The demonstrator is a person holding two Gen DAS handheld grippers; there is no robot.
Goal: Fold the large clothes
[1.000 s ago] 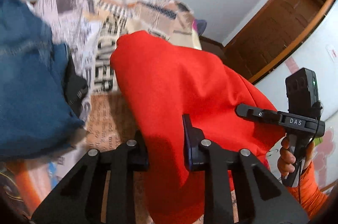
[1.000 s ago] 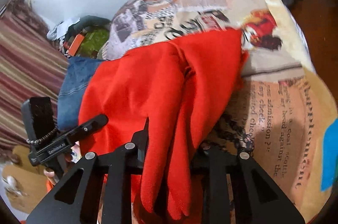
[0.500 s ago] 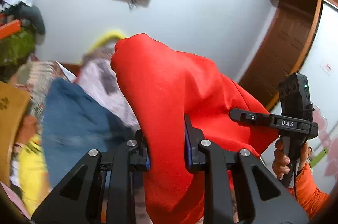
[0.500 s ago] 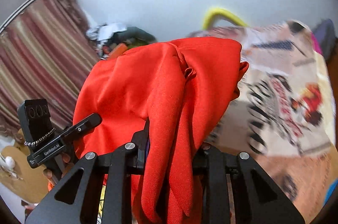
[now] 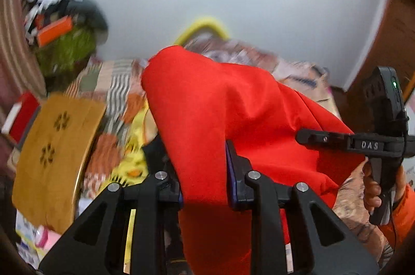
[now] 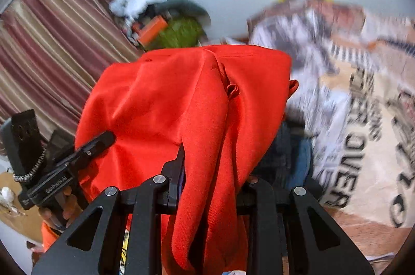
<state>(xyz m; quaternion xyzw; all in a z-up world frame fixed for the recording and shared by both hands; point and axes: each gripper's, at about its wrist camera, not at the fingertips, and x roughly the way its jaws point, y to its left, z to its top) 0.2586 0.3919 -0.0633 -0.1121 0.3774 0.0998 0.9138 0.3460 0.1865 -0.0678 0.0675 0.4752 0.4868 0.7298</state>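
Bedroom, printed bedsheet [image 6: 363,119], striped curtain [image 6: 52,41] (cluttered)

red garment [image 5: 220,106] (plain), newsprint-patterned bedsheet [image 6: 363,119].

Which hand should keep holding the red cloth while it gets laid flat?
Probably the right. The right gripper has thick red cloth bunched between its jaws, while the left gripper is opening around a thinner fold.

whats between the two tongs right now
A span of the red fabric garment stretches from the left tongs to the right tongs; both wrist views show it.
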